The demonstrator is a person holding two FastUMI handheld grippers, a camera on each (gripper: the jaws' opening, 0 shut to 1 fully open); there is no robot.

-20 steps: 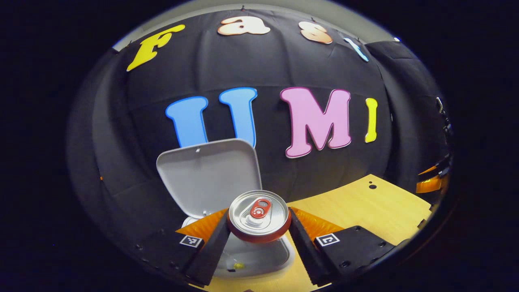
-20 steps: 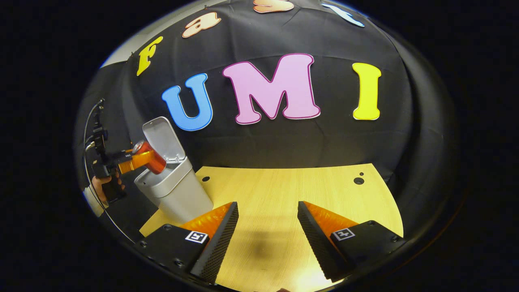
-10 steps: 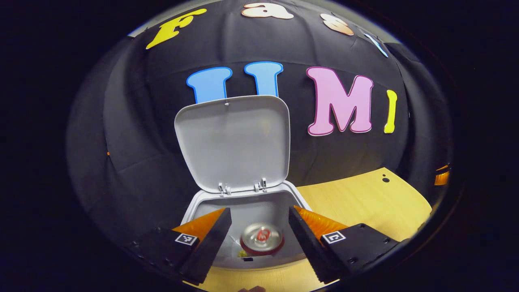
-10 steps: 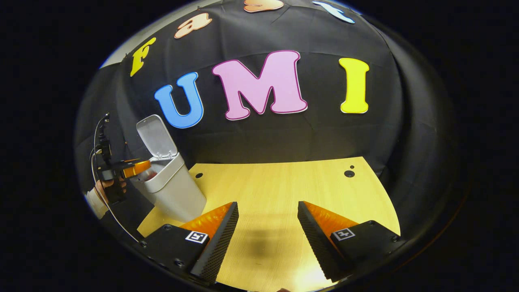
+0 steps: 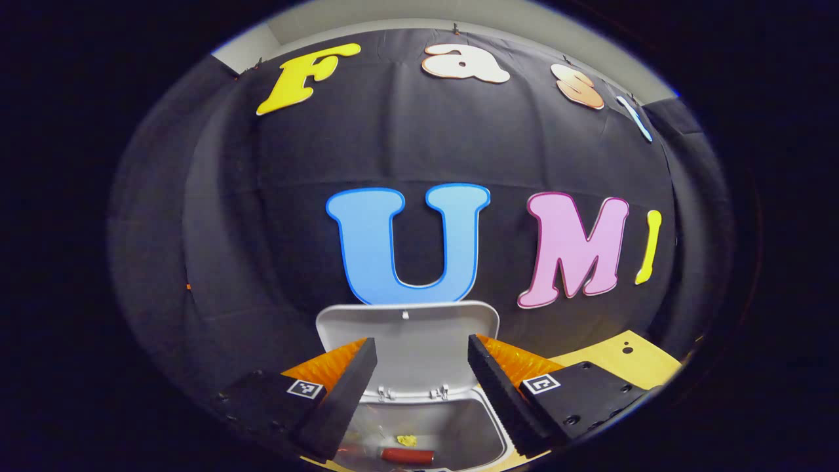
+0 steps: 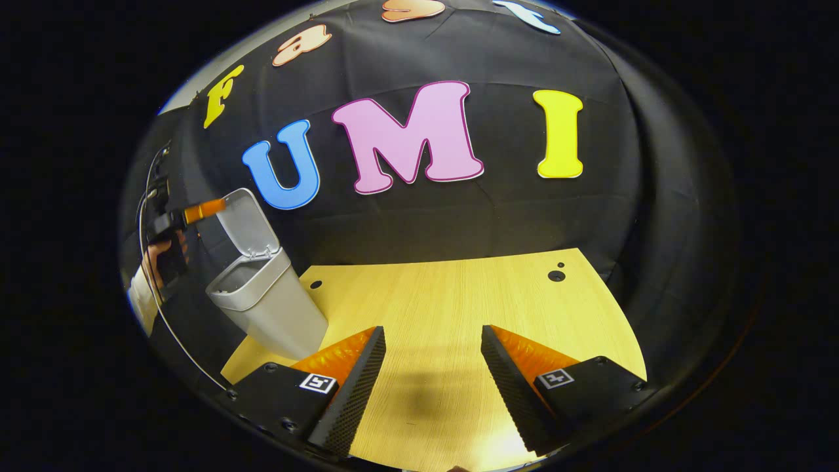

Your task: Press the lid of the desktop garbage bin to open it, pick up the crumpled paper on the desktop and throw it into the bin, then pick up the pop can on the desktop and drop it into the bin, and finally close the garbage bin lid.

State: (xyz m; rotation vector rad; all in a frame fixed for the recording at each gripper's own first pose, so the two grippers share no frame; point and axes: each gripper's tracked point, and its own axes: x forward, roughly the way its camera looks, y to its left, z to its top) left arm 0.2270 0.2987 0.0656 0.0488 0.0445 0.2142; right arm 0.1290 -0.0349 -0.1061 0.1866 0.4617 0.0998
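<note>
Left tongs (image 5: 416, 383) are spread apart and empty, held above the garbage bin (image 5: 485, 426), fingers flanking the raised lid (image 5: 409, 347) in the left gripper view. Lid stands upright on its hinges at the bin's back edge; bin mouth is open. Pop can (image 5: 406, 455) lies on its side at the bin's bottom, with a small yellow scrap (image 5: 406, 440) just beside it; crumpled paper cannot be made out for certain. In the right gripper view, the right tongs (image 6: 432, 387) are likewise parted with nothing between them, hovering over bare bench (image 6: 446, 295). The bin (image 6: 269, 305) sits at the bench's left rear corner, and a hand (image 6: 160, 252) holds the left tongs (image 6: 204, 210) up by the lid's top edge.
</note>
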